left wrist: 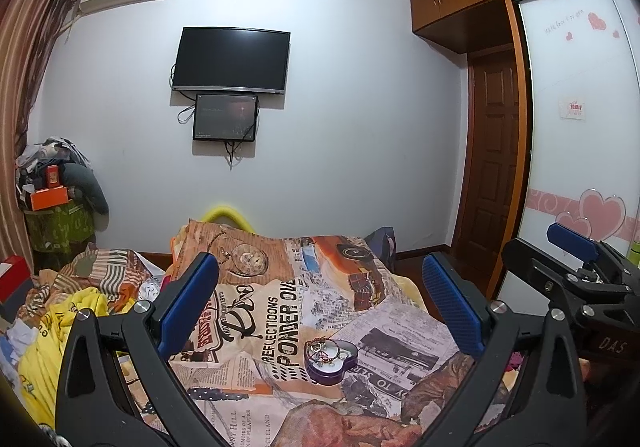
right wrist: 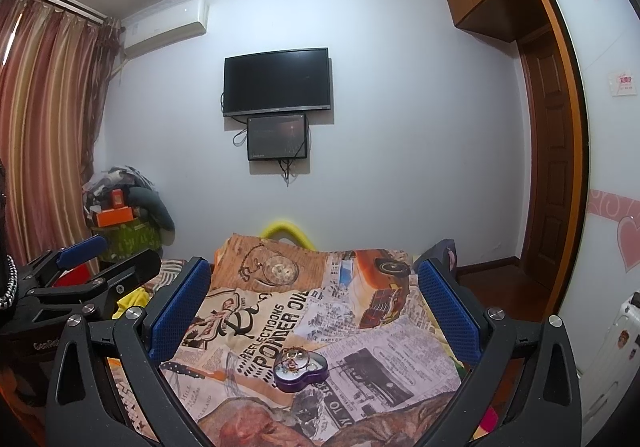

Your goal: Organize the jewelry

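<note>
Pale lilac walls close off the far end of the bedroom, with a black wall-mounted television and a smaller dark screen under it, straight ahead of both tools. Below them a newspaper-print bedspread in orange and cream covers the bed and gives a broad, mostly bare stretch of cloth ahead of the fingers.

On that cloth sits a small purple heart-shaped tin, lid off, with rings and a thin chain loose inside. It lies between and just ahead of the blue pads of the left gripper, nearer the right-hand pad. The jaws stand spread wide and grip nothing. The right gripper is likewise splayed and empty, with the tin a little left of centre between its fingers.

Off the left gripper's left side the bed is crowded with rumpled yellow and striped bedding; only that view shows it fully, along with the right tool's black frame at its right edge. The right view alone shows striped brown curtains at full height and a white appliance at its right edge.
</note>
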Motion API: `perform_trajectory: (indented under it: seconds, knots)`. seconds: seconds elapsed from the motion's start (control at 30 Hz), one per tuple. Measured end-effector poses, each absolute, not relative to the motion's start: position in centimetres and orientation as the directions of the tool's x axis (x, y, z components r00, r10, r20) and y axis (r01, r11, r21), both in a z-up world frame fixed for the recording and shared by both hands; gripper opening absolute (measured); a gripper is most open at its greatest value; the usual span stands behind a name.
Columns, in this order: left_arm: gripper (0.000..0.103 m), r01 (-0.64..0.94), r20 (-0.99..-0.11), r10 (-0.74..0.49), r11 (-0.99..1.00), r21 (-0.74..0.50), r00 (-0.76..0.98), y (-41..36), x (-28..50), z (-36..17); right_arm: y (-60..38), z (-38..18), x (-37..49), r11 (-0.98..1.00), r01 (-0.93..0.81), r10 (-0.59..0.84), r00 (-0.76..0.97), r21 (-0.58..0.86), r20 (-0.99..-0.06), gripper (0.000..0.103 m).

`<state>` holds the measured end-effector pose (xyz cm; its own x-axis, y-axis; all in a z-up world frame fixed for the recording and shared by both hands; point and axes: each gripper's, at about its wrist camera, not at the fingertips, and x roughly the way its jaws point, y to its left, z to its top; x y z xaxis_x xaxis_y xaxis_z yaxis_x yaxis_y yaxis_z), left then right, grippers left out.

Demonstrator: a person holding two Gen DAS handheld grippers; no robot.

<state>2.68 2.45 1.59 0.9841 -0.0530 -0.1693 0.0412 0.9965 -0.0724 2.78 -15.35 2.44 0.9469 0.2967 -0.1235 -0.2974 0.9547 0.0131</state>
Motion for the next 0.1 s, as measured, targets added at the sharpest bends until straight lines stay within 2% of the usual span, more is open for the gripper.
perform_trajectory:
  seconds: [0.1]
  knots:
    - [0.102,0.042,-0.173,-0.055,0.996,-0.074,0.983,2.56,2.78,1.36,-15.27,2.4,3.03,0.955,-0.298,0.297,0.946,0.012,-0.13,0.103]
